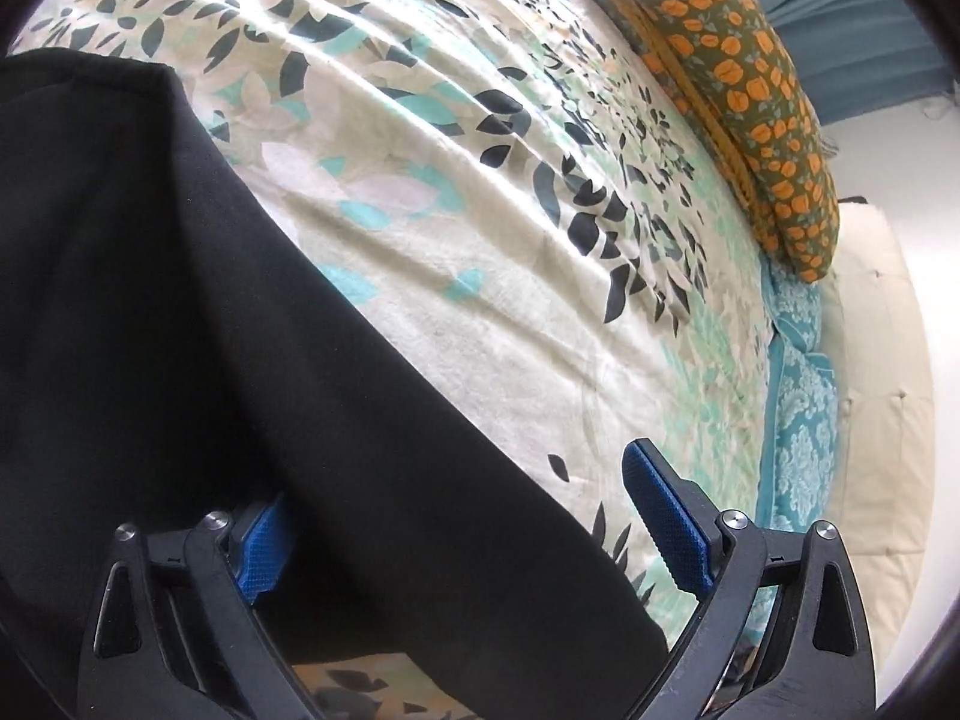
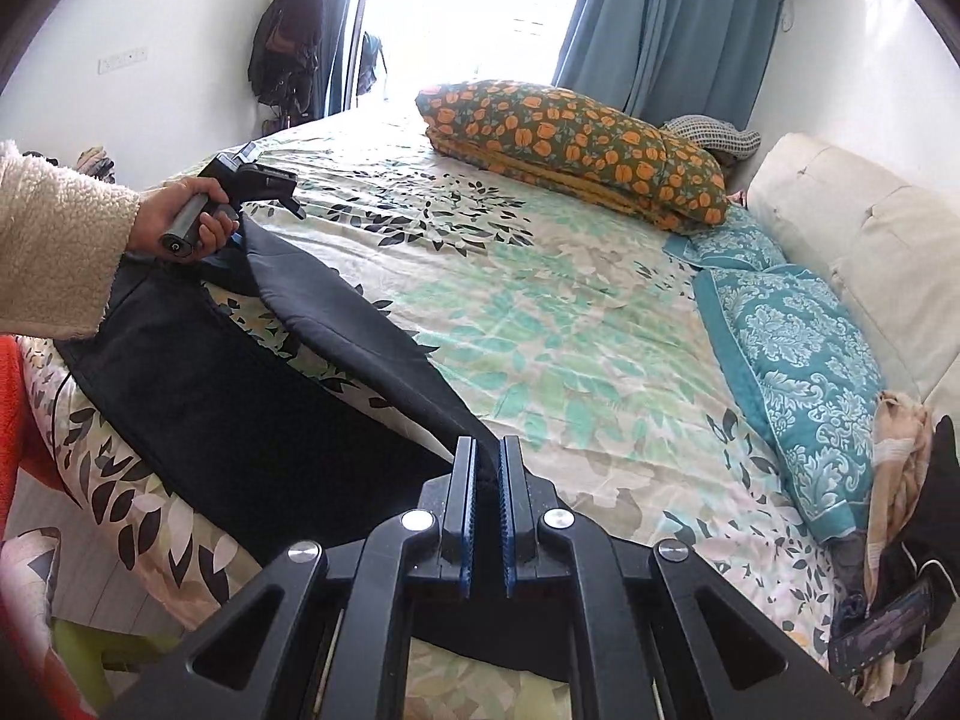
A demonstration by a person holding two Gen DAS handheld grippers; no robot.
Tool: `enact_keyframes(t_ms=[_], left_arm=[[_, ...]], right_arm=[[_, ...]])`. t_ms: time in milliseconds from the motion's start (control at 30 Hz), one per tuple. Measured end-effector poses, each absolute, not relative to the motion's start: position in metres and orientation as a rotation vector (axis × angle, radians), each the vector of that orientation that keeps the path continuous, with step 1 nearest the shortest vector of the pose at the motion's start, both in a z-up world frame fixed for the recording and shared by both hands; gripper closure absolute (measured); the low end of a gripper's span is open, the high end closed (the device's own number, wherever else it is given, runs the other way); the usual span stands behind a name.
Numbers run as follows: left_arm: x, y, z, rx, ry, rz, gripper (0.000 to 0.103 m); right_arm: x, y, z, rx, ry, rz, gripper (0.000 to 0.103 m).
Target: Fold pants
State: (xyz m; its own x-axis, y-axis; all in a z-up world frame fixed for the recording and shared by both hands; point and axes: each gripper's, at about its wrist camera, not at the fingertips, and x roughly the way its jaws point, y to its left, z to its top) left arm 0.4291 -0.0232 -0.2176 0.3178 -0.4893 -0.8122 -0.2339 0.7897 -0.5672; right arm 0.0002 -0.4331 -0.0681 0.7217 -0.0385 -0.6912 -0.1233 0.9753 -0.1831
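The black pants (image 2: 252, 396) lie on the floral bedsheet (image 2: 540, 312), long axis running from the right gripper (image 2: 489, 480), clenched on one raised end, toward the left gripper (image 1: 462, 540), whose released jaws straddle the far end, nearer the orange-flowered quilt (image 2: 576, 144).

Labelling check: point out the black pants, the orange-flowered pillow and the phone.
black pants (image 2: 198, 396), right wrist view, flat part lying on the bed.
orange-flowered pillow (image 2: 576, 144), right wrist view, top face.
phone (image 2: 879, 630), right wrist view, dark screen, at the bed's right edge.
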Motion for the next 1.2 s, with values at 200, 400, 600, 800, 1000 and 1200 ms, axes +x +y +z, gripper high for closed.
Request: enact_keyframes(t_ms=[200,400,600,800,1000,1200], left_arm=[[0.422,-0.011,-0.185,-0.708,1.223,-0.223,0.1],[0.322,0.017,-0.119,-0.507,1.051,-0.331,0.1],[0.217,0.059,-0.187,-0.434,1.186,-0.242,0.1],[0.205,0.071,-0.196,-0.517,1.151,-0.23,0.1],[0.205,0.07,-0.196,-0.547,1.142,-0.213,0.1],[0.203,0.069,-0.198,-0.529,1.143,-0.201,0.1]], right_arm=[[0.044,-0.48,-0.073,-0.157,0.736,-0.002,0.096],[0.043,-0.502,-0.075,-0.127,0.759,0.049,0.095],[0.006,-0.56,-0.184,0.311,1.2,-0.068,0.076],[-0.019,-0.578,-0.177,0.799,1.016,-0.046,0.07],[0.028,-0.55,-0.226,1.03,1.011,-0.09,0.059],[0.045,-0.548,-0.249,1.032,0.985,-0.22,0.089]])
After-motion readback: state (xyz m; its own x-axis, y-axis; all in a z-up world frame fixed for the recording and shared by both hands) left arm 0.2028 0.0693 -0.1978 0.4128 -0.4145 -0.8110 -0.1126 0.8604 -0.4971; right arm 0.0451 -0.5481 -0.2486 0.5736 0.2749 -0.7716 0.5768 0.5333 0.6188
